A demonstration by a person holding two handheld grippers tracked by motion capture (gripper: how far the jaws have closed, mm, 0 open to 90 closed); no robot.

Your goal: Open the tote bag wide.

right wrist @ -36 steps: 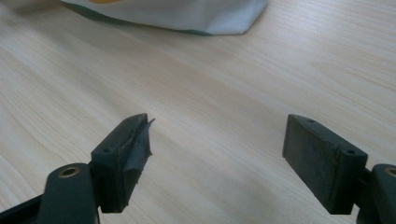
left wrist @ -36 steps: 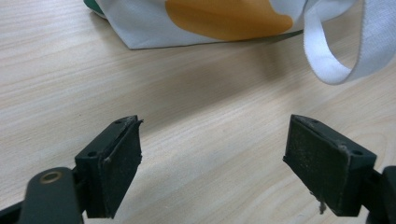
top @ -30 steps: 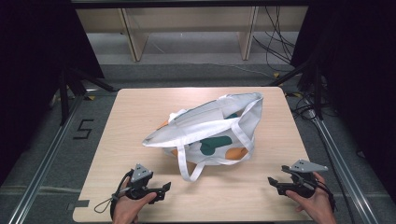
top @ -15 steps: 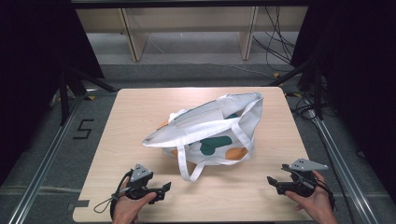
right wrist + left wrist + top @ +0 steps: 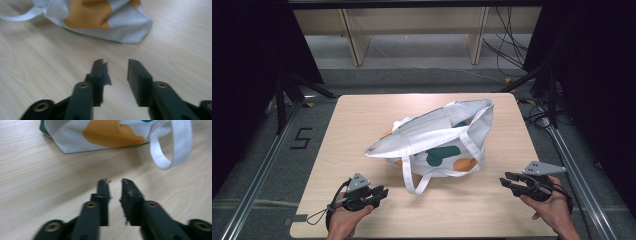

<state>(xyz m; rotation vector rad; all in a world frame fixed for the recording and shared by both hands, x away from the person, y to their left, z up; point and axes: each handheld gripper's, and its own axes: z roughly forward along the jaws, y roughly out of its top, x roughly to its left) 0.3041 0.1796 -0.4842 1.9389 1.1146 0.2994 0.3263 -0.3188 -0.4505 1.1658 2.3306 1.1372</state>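
A white tote bag with green and orange patches lies on its side in the middle of the wooden table. Its strap loop trails toward the near edge. My left gripper rests low near the front left, pointing right at that loop. Its jaws have just been closing, and a narrow gap with nothing in it remains. My right gripper hovers at the front right, aimed left at the bag's bottom corner. Its jaws have also been closing, and they stand apart and empty.
Bare tabletop lies between each gripper and the bag. Metal floor rails run along both sides of the table. A wooden shelf frame stands behind it, with cables on the floor at the back right.
Both pairs of jaws have narrowed from wide open to a small gap. The right gripper has lifted a little off the table. The left hand and the bag have stayed put.
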